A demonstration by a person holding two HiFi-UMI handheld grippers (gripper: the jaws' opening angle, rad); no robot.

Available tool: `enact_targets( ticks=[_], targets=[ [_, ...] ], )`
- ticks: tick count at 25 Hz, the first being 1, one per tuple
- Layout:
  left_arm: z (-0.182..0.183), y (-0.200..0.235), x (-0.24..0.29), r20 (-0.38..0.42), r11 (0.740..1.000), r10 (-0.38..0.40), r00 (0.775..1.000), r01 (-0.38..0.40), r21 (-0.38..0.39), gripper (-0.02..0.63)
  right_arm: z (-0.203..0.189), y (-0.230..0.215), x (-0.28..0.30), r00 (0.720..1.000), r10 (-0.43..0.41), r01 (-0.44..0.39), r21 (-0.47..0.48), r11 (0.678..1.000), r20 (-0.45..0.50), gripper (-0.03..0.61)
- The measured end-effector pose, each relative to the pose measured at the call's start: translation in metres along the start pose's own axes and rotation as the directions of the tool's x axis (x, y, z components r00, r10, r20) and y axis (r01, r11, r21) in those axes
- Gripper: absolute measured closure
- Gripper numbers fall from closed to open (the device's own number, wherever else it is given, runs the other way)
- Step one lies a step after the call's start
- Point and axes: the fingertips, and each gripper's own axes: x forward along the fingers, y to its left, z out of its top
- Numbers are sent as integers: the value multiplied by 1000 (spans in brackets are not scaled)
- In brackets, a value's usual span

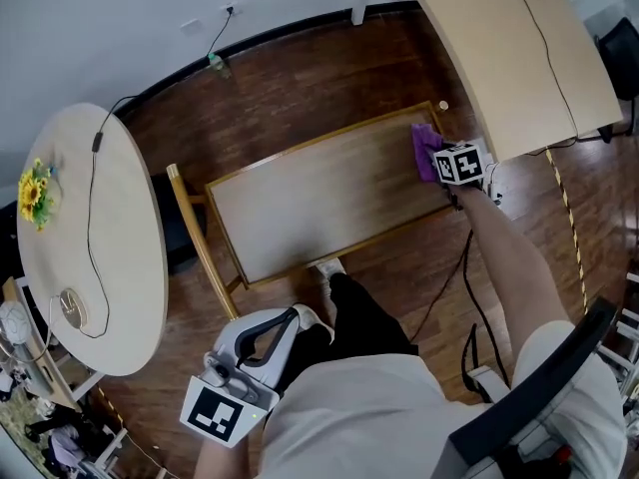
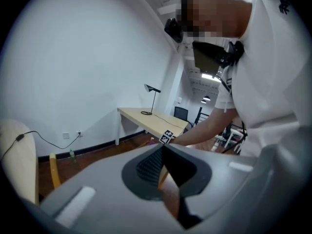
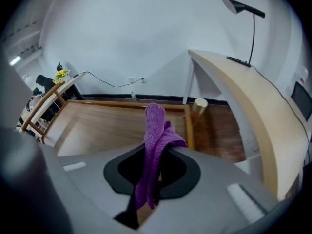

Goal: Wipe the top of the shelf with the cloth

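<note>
Pinching the purple cloth (image 3: 155, 130) between its jaws, the right gripper (image 1: 446, 167) holds it over the right end of the shelf top (image 1: 319, 203). Wiping seems barely begun; the next move calls for pressing down and sweeping left. The left gripper (image 1: 297, 318) hangs aside, jaws together and empty.

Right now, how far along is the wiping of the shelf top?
Done: the right gripper is shut on the purple cloth. In hand: the cloth is at the right end of the shelf top. Left: seemingly the whole length leftward; no wiped patch shows. The left gripper is shut and empty.
</note>
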Motion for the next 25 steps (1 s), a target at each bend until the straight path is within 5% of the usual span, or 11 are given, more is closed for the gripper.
enact_targets(
  ticks=[6,10,13,17,21,25],
  targets=[
    [6,-14,13,-5,999,-9,1000,9,39,592,4,-26,-17,999,-40,39,14,999,15,528],
    [0,-7,3,15,1000,11,1000,-12,14,592,30,90,-27,984,145,-143,-24,989,101,528],
    [-7,1,-14,16,999,45,999,-45,-10,592,32,230,-19,924,369,-361,-83,929,104,528],
    [-10,-4,-30,23,997,73,997,-73,-7,592,17,389,-24,805,592,-581,-159,799,37,528],
    [-24,1,-52,6,993,116,993,-116,-33,592,2,500,-20,721,693,-685,-185,704,-31,528],
    [-36,4,-74,-7,988,137,991,-137,-70,592,-23,560,-7,680,726,-731,-166,661,-102,528]
  ],
)
